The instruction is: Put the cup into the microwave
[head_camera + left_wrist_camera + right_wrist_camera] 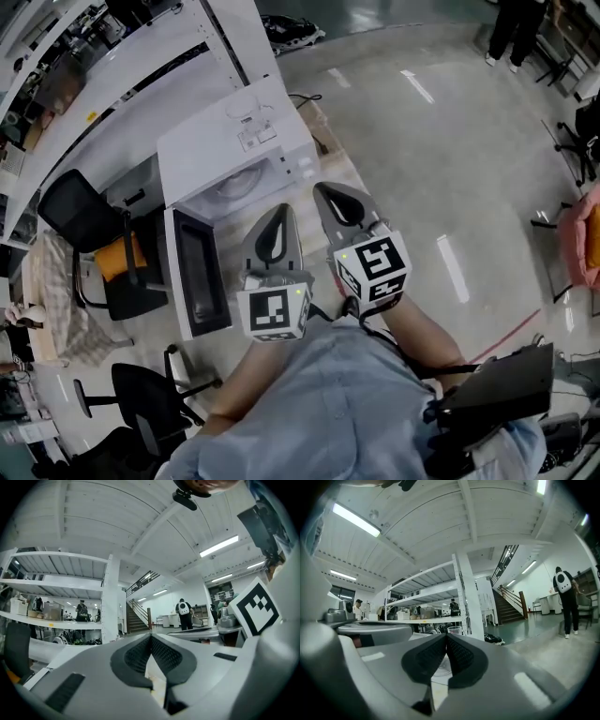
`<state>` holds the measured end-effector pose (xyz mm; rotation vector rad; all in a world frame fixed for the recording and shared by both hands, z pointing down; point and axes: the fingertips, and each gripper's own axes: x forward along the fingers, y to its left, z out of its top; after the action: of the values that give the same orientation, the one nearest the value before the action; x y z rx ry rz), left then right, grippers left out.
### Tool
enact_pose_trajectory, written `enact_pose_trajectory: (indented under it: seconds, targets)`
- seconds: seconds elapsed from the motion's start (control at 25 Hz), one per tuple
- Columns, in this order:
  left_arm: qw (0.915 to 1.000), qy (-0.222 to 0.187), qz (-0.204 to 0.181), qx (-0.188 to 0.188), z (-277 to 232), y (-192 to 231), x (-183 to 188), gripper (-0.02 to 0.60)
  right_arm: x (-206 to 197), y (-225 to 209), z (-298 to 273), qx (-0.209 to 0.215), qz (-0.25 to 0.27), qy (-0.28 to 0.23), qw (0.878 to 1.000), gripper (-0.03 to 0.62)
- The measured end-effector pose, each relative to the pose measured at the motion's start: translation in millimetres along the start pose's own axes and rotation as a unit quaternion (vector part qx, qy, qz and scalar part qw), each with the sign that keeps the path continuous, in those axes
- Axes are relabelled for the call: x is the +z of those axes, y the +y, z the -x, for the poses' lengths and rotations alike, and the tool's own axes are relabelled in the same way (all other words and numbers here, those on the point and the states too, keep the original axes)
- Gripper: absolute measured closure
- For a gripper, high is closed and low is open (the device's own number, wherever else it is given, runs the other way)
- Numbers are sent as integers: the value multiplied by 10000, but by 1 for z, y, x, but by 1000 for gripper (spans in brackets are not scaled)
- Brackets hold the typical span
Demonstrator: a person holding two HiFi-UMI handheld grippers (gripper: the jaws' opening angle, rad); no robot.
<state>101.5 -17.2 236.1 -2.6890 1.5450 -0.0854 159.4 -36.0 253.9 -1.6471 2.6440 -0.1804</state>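
The white microwave (202, 150) stands at the left of the head view, its door (202, 274) swung open toward me and the round turntable showing inside. On its top sits a clear plastic cup (249, 110), which the right gripper view shows small just past the jaw tips, cup (453, 630). My left gripper (284, 209) and right gripper (322, 188) are side by side in front of the microwave's opening, pointing level. Both are shut with nothing between the pads. Their tips meet in the left gripper (151, 635) and right gripper (446, 635) views.
Black office chairs (77, 214) and an orange bag (120, 255) crowd the space left of the microwave. White shelving (425, 603) runs behind it. A staircase (510, 609) and people stand far off. Bare concrete floor (441, 150) lies to the right.
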Motion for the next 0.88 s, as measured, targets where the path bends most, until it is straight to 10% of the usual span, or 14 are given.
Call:
enact_pose_trajectory:
  seconds: [0.88]
  targets:
    - [9975, -99, 431, 552, -101, 88, -17, 574, -10, -35, -129, 555, 293, 215, 9978, 580]
